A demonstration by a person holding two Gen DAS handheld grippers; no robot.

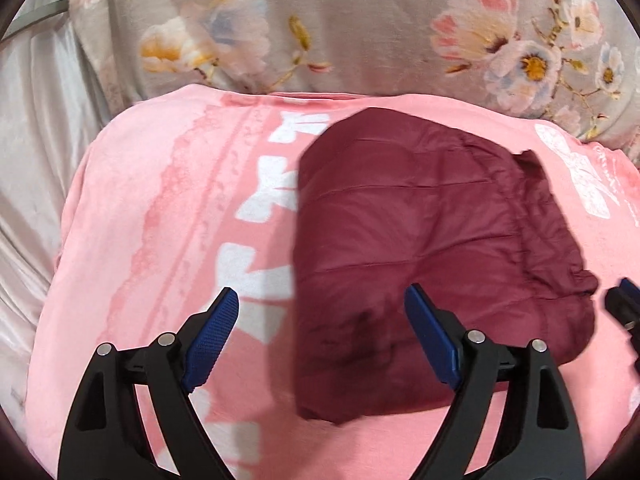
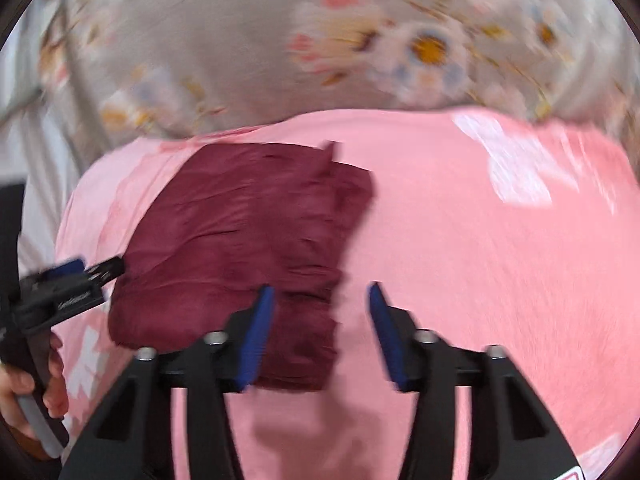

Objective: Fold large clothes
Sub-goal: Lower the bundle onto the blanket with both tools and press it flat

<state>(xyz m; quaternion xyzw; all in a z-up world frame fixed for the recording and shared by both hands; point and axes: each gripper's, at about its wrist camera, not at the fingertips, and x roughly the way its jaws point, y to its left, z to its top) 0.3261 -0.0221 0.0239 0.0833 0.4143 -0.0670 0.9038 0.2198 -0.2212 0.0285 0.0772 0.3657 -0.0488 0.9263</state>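
A dark red quilted garment lies folded in a compact bundle on a pink blanket. My left gripper is open and empty, held above the bundle's near left edge. In the right wrist view the same garment lies left of centre on the pink blanket. My right gripper is open and empty above the bundle's near right edge. The left gripper shows at the left edge there, held in a hand. The right gripper's tip shows at the right edge of the left wrist view.
A grey floral bedsheet lies beyond the pink blanket, also in the right wrist view. Pale satin fabric lies to the left. The pink blanket bears white bow prints.
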